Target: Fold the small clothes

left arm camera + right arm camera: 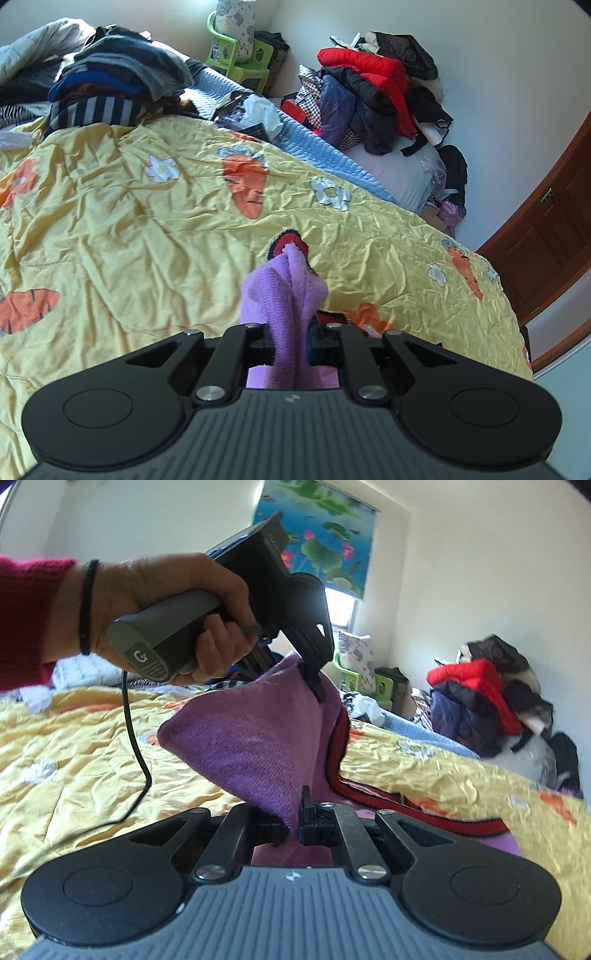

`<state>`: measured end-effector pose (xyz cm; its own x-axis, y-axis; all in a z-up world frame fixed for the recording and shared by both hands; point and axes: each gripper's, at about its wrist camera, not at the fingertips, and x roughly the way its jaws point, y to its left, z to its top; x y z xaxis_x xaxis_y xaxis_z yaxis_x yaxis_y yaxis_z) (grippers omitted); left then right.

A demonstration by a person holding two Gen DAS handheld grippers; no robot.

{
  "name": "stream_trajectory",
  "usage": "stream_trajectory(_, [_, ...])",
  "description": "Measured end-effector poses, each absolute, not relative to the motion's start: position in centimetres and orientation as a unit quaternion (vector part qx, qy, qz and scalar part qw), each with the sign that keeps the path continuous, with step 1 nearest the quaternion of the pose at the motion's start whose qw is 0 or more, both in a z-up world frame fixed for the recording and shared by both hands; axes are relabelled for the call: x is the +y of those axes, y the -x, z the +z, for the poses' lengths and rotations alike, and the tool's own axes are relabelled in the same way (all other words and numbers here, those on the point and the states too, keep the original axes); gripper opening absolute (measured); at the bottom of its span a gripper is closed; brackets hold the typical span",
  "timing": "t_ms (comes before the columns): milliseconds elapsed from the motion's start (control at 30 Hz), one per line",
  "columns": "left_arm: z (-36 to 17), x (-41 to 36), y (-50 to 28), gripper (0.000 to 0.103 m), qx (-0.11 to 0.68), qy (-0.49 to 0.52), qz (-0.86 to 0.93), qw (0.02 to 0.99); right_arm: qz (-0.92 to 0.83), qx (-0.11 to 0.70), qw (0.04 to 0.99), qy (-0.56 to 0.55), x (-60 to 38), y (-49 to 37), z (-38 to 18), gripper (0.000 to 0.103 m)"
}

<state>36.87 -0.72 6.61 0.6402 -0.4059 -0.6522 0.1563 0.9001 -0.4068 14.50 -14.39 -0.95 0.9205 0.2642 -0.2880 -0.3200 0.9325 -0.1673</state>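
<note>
Left tool and right tool are each clamped on the purple knitted garment with red-and-black trim, suspended between them above the bed's yellow carrot-print quilt.

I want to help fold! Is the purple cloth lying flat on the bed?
No. The purple cloth is lifted, bunched, pinched by the left gripper and right gripper above the bed.

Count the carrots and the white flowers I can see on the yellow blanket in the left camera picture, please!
Orange carrot patches on the crinkled yellow quilted blanket: 5, counting the big middle one and those cut off by the frame's edge or the hand-held gripper.
White flower patches: 5, for example one.
Total: 10
</note>
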Motion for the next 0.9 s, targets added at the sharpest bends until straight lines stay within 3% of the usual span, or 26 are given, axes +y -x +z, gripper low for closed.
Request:
stream_trajectory(300, [7.7, -7.8, -35.4, 0.011, 0.385, 0.111, -0.177, 0.899, 0.126, 0.140, 0.982, 0.031, -19.6, -13.3, -1.5, 0.008])
stream_trajectory(900, [4.4, -19.7, -34.4, 0.011, 0.401, 0.067, -0.193, 0.893, 0.098, 0.182, 0.966, -0.155, -30.3, -12.4, -4.3, 0.008])
